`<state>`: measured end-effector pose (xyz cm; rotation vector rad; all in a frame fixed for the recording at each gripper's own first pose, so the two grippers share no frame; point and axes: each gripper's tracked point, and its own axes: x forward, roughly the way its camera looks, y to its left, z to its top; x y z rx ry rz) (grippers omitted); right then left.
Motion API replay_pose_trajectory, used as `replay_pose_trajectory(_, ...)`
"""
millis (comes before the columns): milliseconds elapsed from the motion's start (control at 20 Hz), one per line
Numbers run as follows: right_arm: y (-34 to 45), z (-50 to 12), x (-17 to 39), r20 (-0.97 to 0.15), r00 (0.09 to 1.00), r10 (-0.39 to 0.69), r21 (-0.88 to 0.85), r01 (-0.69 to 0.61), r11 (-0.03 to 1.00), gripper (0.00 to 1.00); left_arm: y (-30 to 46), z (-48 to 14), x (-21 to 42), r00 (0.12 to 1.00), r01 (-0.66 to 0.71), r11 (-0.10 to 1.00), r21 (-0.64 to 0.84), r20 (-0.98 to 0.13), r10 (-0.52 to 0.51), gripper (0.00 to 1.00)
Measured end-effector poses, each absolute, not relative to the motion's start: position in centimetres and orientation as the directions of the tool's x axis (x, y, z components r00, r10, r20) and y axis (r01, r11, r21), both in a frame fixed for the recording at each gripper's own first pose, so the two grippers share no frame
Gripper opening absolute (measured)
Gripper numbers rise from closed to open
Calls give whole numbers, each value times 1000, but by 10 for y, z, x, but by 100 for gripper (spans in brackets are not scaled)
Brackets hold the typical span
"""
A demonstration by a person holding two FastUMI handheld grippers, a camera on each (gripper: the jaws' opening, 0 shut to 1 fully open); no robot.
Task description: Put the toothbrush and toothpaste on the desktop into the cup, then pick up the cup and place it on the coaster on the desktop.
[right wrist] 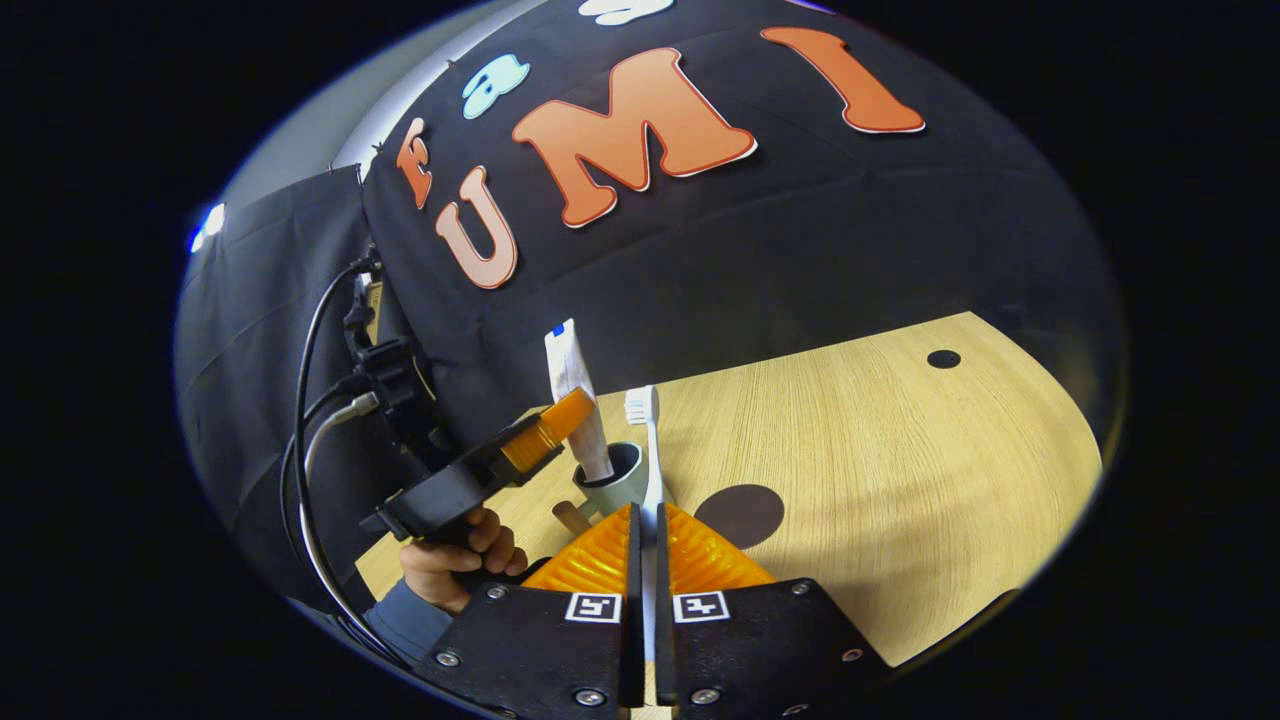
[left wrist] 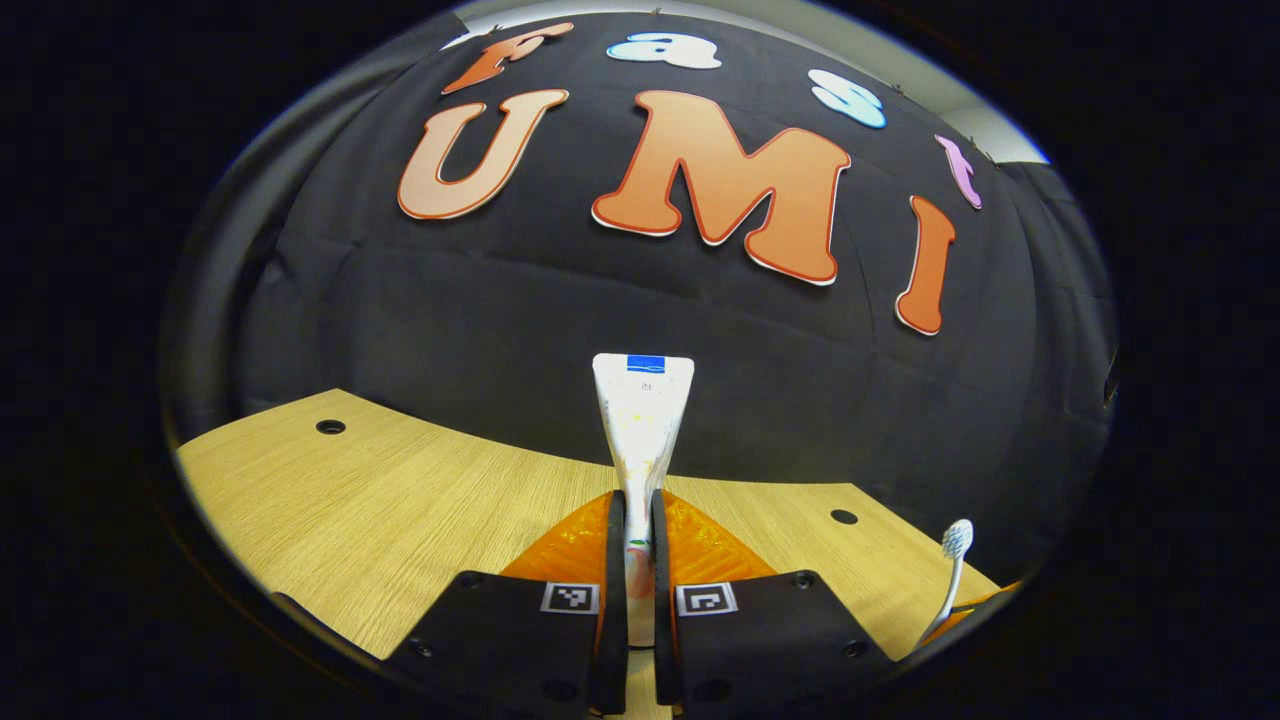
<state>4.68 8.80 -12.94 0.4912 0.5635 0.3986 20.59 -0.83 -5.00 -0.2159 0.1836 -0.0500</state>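
Observation:
My left gripper is shut on a white toothpaste tube that stands upright between its fingers. In the right gripper view the same tube has its lower end inside the mouth of a grey cup with a wooden handle, and the left gripper, held by a hand, grips it from the left. My right gripper is shut on a white toothbrush, head up, just right of the cup. The toothbrush also shows at the far right of the left gripper view. A dark round coaster lies right of the cup.
The wooden desktop stretches to the right of the coaster, with a small dark hole near its far edge. Two more holes dot the desk in the left gripper view. Black cloth walls close the back and left, where cables hang.

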Motion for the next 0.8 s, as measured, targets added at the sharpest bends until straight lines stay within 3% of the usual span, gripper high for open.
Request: replay_pose_trajectory(800, 97, -135, 60, -387, 777, 497, 573, -219, 790, 5, 2, -87, 190, 949, 15, 972, -234, -302, -87, 21)
